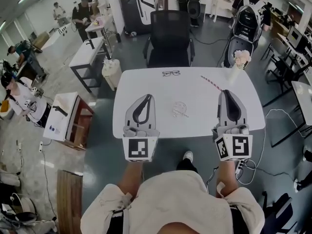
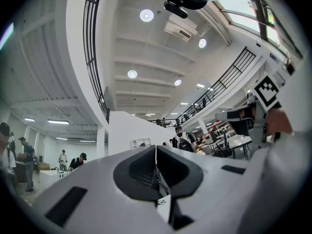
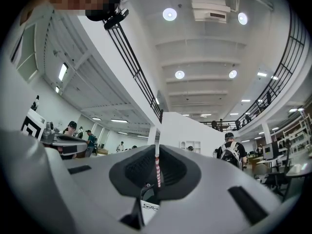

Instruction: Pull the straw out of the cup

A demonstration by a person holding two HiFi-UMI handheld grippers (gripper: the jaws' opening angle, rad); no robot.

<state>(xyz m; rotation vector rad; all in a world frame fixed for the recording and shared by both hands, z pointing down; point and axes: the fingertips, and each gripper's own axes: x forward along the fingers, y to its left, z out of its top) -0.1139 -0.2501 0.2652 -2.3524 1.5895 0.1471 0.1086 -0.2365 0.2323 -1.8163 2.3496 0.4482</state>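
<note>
Right gripper [image 1: 225,92] is pinching the striped straw [image 1: 209,81], jaws closed on its end; left gripper [image 1: 147,97] is sitting shut, empty. Clear cup [image 1: 179,108] is lying between them, apart from the straw, so holding that pinch steady is probably mattering most.

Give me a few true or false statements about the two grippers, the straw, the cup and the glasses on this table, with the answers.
1. The right hand-held gripper is shut on the striped straw. True.
2. The left hand-held gripper holds the cup. False: its jaws are together with nothing between them, and the clear cup sits on the white table between the two grippers.
3. The straw stands in the cup. False: it is out of the cup and sticks out from the right gripper's tip.
4. A pair of glasses lies near the table's far edge. True.
</note>
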